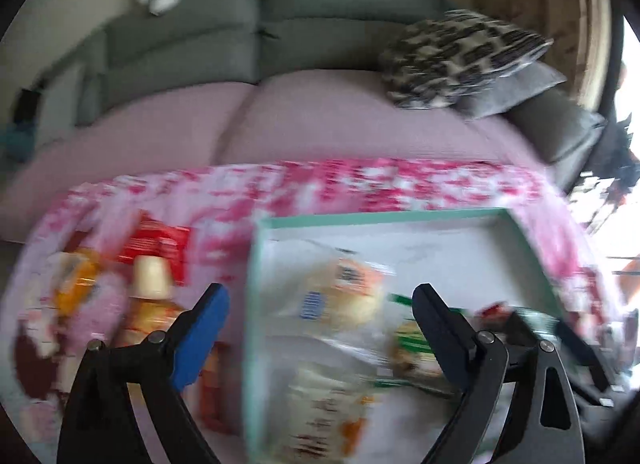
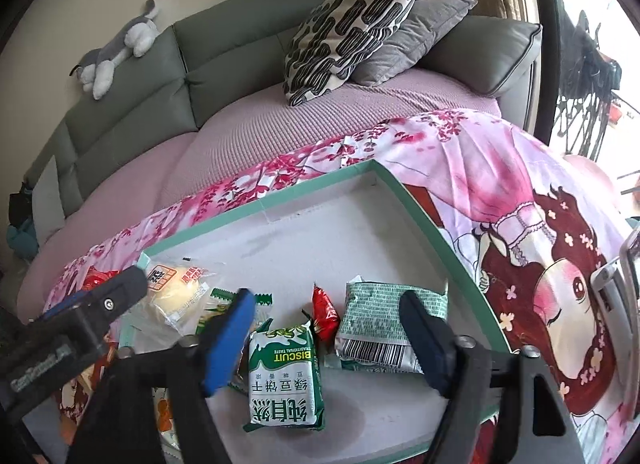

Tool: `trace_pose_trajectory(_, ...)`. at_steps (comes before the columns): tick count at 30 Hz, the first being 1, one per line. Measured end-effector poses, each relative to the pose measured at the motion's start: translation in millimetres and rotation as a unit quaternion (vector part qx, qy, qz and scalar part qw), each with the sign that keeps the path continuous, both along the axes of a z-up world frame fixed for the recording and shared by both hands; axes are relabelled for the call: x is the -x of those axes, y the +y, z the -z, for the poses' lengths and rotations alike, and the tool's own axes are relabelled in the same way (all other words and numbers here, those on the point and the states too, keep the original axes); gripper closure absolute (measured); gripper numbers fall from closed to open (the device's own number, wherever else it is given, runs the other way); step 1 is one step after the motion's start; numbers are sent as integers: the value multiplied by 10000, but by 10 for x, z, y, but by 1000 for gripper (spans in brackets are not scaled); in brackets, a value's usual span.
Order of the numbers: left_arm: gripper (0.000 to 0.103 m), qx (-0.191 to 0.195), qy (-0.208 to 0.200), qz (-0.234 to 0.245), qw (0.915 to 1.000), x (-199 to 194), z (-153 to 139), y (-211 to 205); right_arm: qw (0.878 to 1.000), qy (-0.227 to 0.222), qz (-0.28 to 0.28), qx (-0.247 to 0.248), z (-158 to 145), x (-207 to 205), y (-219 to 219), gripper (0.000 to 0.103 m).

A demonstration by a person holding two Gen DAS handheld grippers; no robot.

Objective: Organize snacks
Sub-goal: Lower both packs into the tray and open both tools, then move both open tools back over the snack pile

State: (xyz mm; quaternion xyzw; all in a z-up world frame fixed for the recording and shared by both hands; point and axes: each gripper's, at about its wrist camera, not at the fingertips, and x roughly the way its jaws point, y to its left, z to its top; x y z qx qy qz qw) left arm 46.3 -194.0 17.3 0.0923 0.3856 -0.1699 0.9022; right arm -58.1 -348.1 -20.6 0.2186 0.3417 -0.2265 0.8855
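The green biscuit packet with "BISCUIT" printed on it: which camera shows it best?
The right wrist view: the green biscuit packet lies sharp and whole in the tray, between the open fingers. In the left wrist view, only blurred green-and-white wrapping shows, partly behind a finger.

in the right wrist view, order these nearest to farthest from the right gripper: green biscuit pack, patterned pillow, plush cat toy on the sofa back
1. green biscuit pack, in the tray between the right gripper fingers.
2. patterned pillow, on the sofa seat, upper centre.
3. plush cat toy, atop the sofa back, far left.

A grey plush toy (image 2: 118,50) lies atop the green sofa back (image 2: 224,44), upper left. A patterned pillow (image 2: 352,28) leans against a grey cushion (image 2: 416,36), upper centre.
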Motion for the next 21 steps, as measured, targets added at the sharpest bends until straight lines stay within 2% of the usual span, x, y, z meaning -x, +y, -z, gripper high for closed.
trace_pose_trajectory(2,6,-316,-226,-298,9988,-26,25,35,9999,79,9,108,3,-17,12,10)
trace_pose_trajectory(4,5,-425,-317,-450,9976,-68,46,88,9996,148,3,234,13,-32,28,0)
trace_pose_trajectory(9,2,-270,-294,-557,9977,-127,52,204,9991,208,38,369,19,-41,45,0)
trace_pose_trajectory(15,2,-535,-221,-508,9970,-118,77,127,9991,278,71,302,31,-36,39,0)
trace_pose_trajectory(21,2,-556,-169,-662,9961,-89,80,120,9992,357,119,141,61,-56,32,0)
